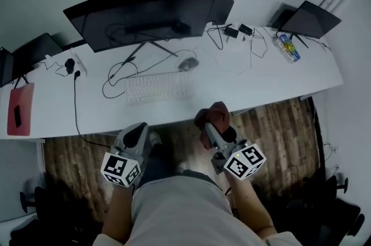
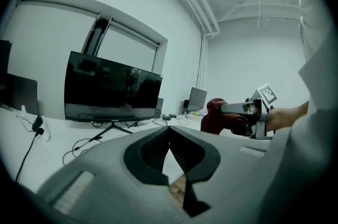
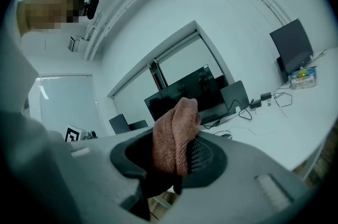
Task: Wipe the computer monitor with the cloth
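The wide dark monitor point(image 1: 145, 21) stands on its tripod foot at the back of the white desk point(image 1: 261, 79). It shows too as the monitor point(image 2: 111, 88) in the left gripper view and the monitor point(image 3: 185, 88) in the right gripper view. My right gripper point(image 1: 210, 126) hangs in front of the desk edge, shut on a bunched reddish-brown cloth point(image 1: 213, 114). The cloth point(image 3: 174, 133) sticks up between the jaws of my right gripper point(image 3: 177, 138). My left gripper point(image 1: 139, 133) is beside it, below the desk edge. The jaws of my left gripper point(image 2: 169, 130) meet at the tips with nothing held.
A white keyboard point(image 1: 157, 86) and a mouse point(image 1: 188, 64) lie in front of the monitor among loose black cables point(image 1: 119, 73). A laptop point(image 1: 310, 18) stands at the far right, another dark screen point(image 1: 35, 50) at the left, and a red flat case point(image 1: 19, 108) at the left edge.
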The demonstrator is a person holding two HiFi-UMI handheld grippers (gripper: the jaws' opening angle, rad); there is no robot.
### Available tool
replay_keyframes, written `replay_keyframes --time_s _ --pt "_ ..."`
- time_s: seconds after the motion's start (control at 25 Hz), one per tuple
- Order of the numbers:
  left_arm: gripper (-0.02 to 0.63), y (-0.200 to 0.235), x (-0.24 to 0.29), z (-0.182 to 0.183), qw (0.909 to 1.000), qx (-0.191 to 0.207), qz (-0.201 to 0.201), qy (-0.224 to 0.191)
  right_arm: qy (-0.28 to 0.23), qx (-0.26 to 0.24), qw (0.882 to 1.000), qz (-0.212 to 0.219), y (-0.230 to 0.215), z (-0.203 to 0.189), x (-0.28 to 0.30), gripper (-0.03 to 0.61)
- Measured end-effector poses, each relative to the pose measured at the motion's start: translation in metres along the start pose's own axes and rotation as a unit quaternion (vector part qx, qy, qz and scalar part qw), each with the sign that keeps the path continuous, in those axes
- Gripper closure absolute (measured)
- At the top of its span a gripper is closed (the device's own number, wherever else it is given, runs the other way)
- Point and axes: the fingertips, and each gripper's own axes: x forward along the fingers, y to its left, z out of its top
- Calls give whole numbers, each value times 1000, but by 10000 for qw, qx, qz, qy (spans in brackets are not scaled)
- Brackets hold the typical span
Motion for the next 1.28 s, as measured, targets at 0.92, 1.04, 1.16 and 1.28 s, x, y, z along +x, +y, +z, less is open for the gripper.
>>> replay_keyframes --time_s 0.92,1.04,1.16,1.28 --pt "604 167 180 68 9956 152 -920 -29 -1106 -118 9915 -675 -96 147 227 442" --pt "604 173 189 77 9956 180 -921 -62 -1241 -229 9895 -705 -108 173 236 442" --pt "604 175 198 87 9960 228 -862 -97 -1391 -256 9872 -735 -124 199 240 442" --pt "604 174 207 92 9968 229 -757 -99 -1498 -302 9856 -722 -141 223 244 440"
